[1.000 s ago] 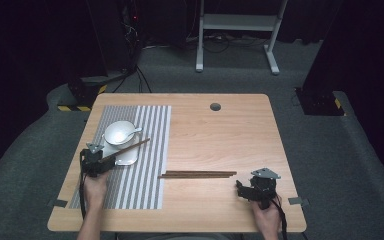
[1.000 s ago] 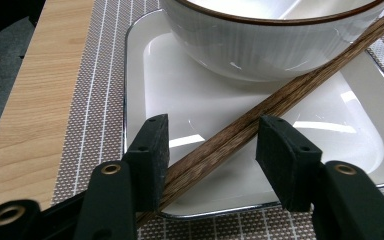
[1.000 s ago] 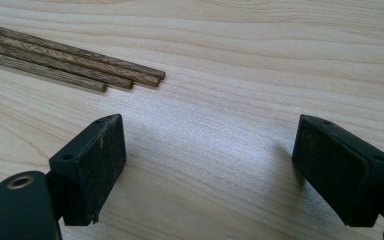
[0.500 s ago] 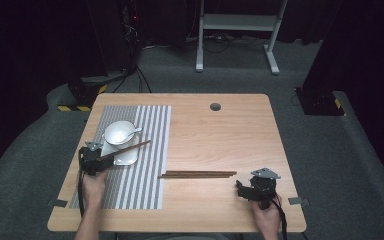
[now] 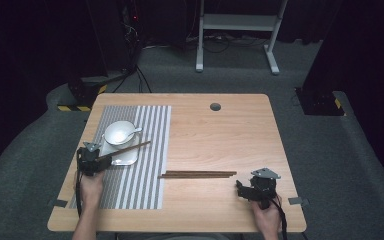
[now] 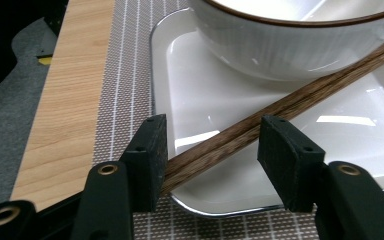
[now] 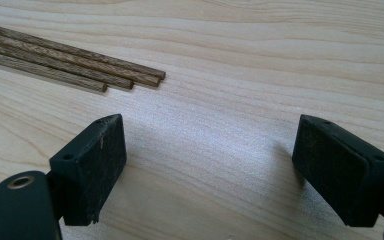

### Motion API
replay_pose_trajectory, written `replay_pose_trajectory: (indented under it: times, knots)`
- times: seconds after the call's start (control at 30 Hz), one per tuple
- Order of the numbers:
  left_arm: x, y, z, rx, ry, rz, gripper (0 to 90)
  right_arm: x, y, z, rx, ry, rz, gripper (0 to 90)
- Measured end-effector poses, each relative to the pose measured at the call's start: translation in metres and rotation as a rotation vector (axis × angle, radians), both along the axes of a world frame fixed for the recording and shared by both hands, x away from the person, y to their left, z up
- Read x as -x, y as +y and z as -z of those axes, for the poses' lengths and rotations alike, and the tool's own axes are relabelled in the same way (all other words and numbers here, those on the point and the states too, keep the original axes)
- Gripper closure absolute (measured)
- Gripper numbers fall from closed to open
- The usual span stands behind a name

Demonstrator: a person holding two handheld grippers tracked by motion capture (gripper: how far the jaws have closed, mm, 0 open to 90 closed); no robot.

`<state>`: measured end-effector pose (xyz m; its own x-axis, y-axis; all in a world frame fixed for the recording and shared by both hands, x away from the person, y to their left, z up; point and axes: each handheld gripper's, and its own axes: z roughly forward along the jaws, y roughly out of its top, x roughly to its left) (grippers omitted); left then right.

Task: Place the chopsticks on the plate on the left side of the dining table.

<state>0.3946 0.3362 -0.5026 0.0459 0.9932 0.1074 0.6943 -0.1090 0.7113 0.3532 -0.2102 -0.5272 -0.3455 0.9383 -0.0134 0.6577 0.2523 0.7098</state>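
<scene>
loosely, chopstick [image 6: 260, 122] between open left gripper [image 6: 212, 145] jaws

We see a bowl [image 5: 118, 133] on a tray [image 5: 125, 157], on the mat [image 5: 145, 175] at left. A chopstick [image 5: 130, 148] lies across the tray. More chopsticks [image 5: 197, 174] lie right of the mat.

The left hand-held gripper [image 5: 94, 161] sits at nine o'clock, held by the left hand [image 5: 91, 183], pointing toward two o'clock with jaws parted. The right hand-held gripper [image 5: 245, 189] sits at five o'clock, pointing toward nine o'clock, jaws spread wide.
</scene>
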Motion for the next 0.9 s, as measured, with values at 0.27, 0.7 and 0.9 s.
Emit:
replay_pose_trajectory:
  times: [0.27,0.7,0.9]
  knots:
    - [-0.004,0.003,-0.001,0.000,-0.006,-0.009,44.8,0.000,0.000,0.000,0.000,0.000,0.001,13.8]
    - [-0.009,0.007,-0.003,-0.007,-0.007,-0.026,44.7,0.000,0.000,0.000,0.000,0.000,0.000,13.7]
    - [-0.012,0.008,-0.003,-0.008,-0.011,-0.032,44.7,0.000,0.000,0.000,0.000,0.000,0.000,13.7]
